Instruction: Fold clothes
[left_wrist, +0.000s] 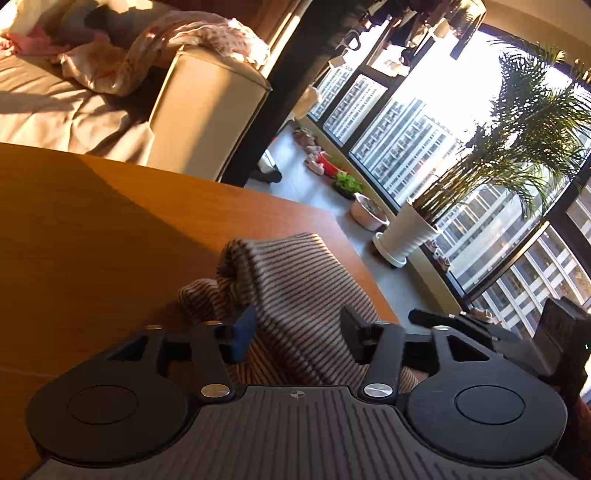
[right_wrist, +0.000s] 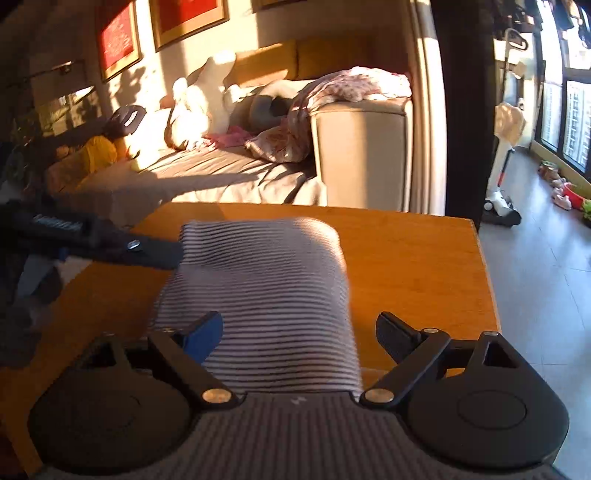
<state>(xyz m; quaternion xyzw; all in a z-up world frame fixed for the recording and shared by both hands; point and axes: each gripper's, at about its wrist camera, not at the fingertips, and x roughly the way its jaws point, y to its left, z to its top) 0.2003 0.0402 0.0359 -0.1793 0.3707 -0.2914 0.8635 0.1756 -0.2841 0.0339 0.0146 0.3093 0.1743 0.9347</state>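
A folded striped garment (right_wrist: 266, 288) lies on the wooden table (right_wrist: 413, 258). In the left wrist view the striped garment (left_wrist: 295, 295) bunches up between the fingers of my left gripper (left_wrist: 295, 332), whose jaws stand apart around the cloth. My right gripper (right_wrist: 299, 332) is open, its fingers on either side of the garment's near end. The left gripper (right_wrist: 155, 254) shows in the right wrist view touching the garment's far left corner. The right gripper's tip (left_wrist: 443, 321) shows at the right of the left wrist view.
A sofa (right_wrist: 362, 155) with blankets and soft toys stands beyond the table. The table's right edge (right_wrist: 484, 266) drops to a grey tiled floor. A potted palm (left_wrist: 406, 236) and small pots stand by the large windows (left_wrist: 406, 147).
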